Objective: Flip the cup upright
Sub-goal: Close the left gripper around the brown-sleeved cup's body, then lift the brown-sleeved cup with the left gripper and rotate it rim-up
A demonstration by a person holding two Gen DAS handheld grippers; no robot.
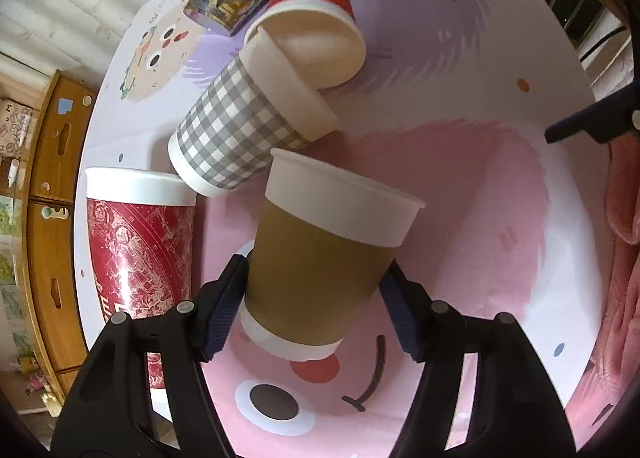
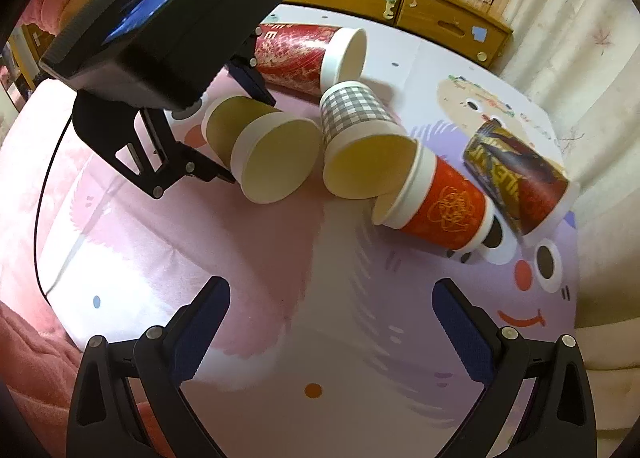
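My left gripper [image 1: 314,290] is shut on a tan paper cup [image 1: 320,258] with a white rim, gripping its body from both sides. The cup is tilted, mouth pointing away from me, slightly off the table. The right wrist view shows the same tan cup [image 2: 264,150] on its side in the left gripper [image 2: 240,130], mouth facing the camera. My right gripper [image 2: 330,314] is open and empty, above the table in front of the cups; its fingers show at the upper right of the left wrist view [image 1: 580,126].
Several other cups lie on their sides on the round cartoon-print table [image 2: 280,298]: a grey checked cup [image 2: 356,126], a red-and-gold cup [image 2: 440,206], a dark red cup [image 2: 304,54] and a dark patterned cup [image 2: 516,174]. A wooden cabinet [image 2: 400,6] stands behind.
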